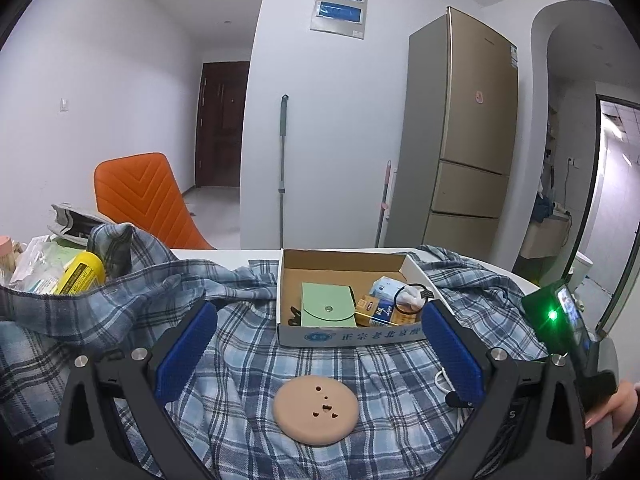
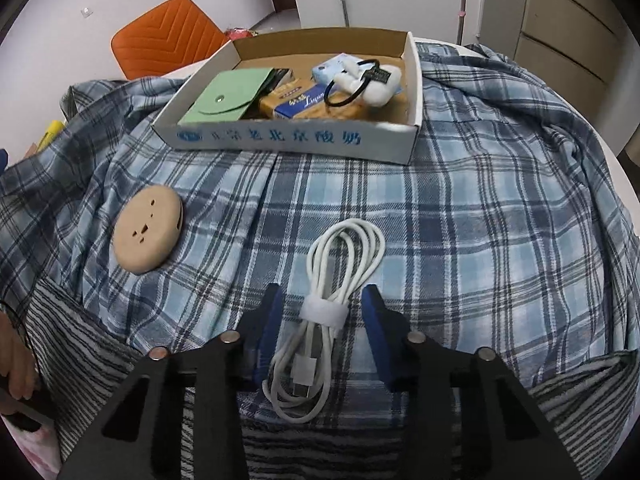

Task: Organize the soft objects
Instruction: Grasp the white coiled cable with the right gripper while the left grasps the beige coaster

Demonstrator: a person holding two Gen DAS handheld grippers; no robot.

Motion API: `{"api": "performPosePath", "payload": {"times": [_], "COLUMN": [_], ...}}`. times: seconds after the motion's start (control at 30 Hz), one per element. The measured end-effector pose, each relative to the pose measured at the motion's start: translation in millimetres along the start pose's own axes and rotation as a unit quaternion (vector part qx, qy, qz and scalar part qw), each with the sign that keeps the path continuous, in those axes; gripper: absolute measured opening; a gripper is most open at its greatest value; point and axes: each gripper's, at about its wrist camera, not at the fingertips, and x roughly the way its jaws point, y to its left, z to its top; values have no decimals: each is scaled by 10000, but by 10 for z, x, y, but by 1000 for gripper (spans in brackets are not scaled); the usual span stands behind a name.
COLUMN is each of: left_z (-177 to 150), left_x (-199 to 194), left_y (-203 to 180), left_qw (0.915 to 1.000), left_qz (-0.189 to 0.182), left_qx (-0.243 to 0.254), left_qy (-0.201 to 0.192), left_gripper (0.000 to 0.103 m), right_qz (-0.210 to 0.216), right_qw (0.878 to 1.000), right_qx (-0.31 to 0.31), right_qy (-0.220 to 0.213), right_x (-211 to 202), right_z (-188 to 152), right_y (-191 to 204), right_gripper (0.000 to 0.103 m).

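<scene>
Left wrist view: the left hand-held gripper (image 1: 316, 348) hung wide open and empty above the plaid cloth (image 1: 248, 360) spread over the surface, its blue pads well apart. The tan round case (image 1: 315, 409) lay between and just below them, flat on the cloth, presumably within reach for a later pick. Ahead stood the cardboard box (image 1: 352, 334), holding the green pouch (image 1: 329, 305) and small packets, apparently the collecting place.

Right wrist view: the tan round case lay well to the left of the right hand-held gripper (image 2: 322, 314). That gripper was partly open and gripped nothing; the bundled white cable (image 2: 340, 276), tied by a white strap (image 2: 325, 314), lay between its pads, seemingly lined up for closing on the strap. The box sat ahead.
</scene>
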Motion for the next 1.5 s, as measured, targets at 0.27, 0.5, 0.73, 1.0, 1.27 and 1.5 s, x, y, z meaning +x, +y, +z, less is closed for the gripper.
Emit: {"api": "performPosePath", "payload": {"times": [0.27,0.5,0.73,1.0,1.27,1.5], "left_z": [-1,-7,-19,-44,-80,-99], "left_x": [3,0,5,27,81,172], "left_y": [10,-1,3,2,-25,-18], "left_qw": [10000,10000,10000,9999,9997,9988], "left_qz": [60,78,68,25,60,232], "left_qx": [46,20,20,42,122,227], "left_qy": [-21,-13,14,104,205,379], "left_gripper": [103,103,103,103,103,103], "right_qz": [-102,-45,123,-100,-263,-437], "right_qw": [9996,9980,9984,9976,9960,9904], "right_qx": [-254,-625,-514,-680,-842,-1062], "right_qy": [-18,37,204,105,-136,-773], "right_x": [21,-29,112,136,131,-181], "right_z": [-12,93,47,17,-26,-16], "right_y": [64,162,177,238,279,297], "right_gripper": [23,22,23,24,22,22]}}
